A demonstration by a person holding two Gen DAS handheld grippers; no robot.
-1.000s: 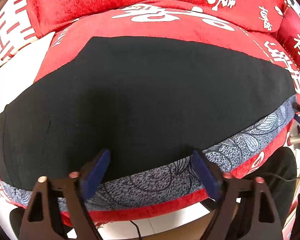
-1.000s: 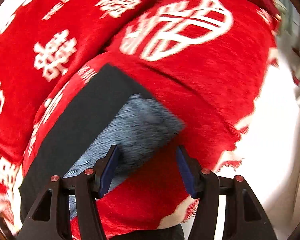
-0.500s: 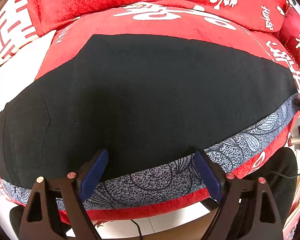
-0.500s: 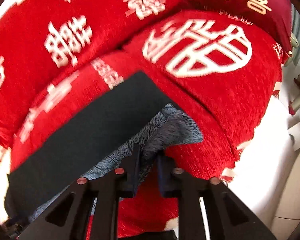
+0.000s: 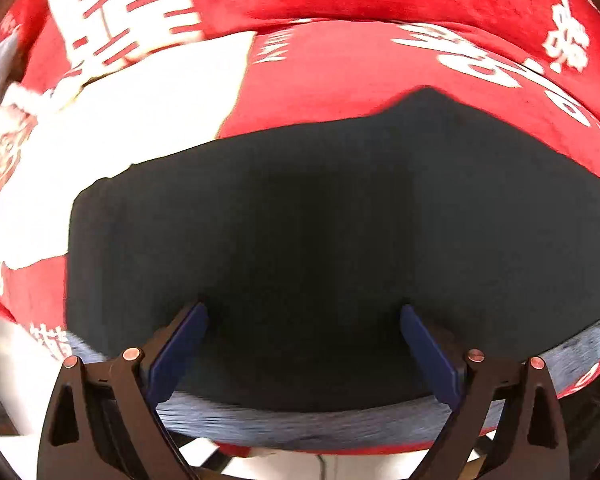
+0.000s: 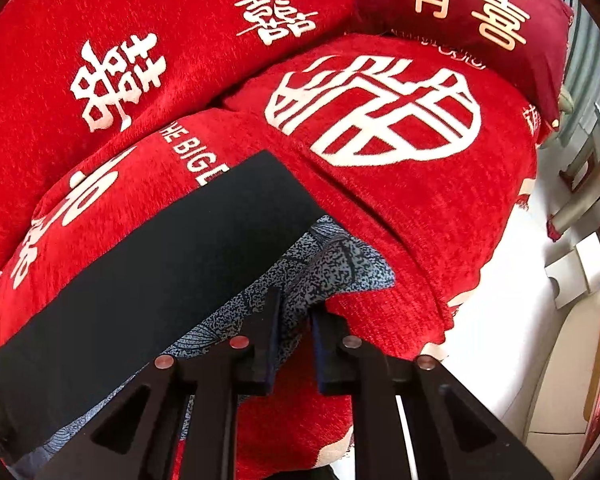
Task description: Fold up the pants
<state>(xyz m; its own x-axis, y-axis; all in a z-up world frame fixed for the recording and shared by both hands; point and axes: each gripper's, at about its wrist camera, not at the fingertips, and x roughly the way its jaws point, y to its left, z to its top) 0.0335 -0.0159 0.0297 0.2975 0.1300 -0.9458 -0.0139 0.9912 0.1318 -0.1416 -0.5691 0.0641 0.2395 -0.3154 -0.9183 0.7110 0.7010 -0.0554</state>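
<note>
Change: a second ago the right hand-held gripper [image 6: 294, 322] stood wide open over the patterned grey end of the pants [image 6: 172, 264]; now its fingers are pinched together on that grey cloth, which bunches up between them.
Left side: the left hand-held gripper [image 5: 304, 344] has swung toward the other end of the pants [image 5: 320, 240], fingers wide apart, holding nothing, low over the black cloth.
Meaning: one end looks secured; the left likely needs its own hold before a fold can be carried over.
Where the pants are: spread flat along the front of the red sofa [image 6: 400, 208], black layer on top, grey patterned layer showing along the near edge.
Count: one pair of pants, two hand-held grippers, one dark red cushion [image 6: 460, 12].
</note>
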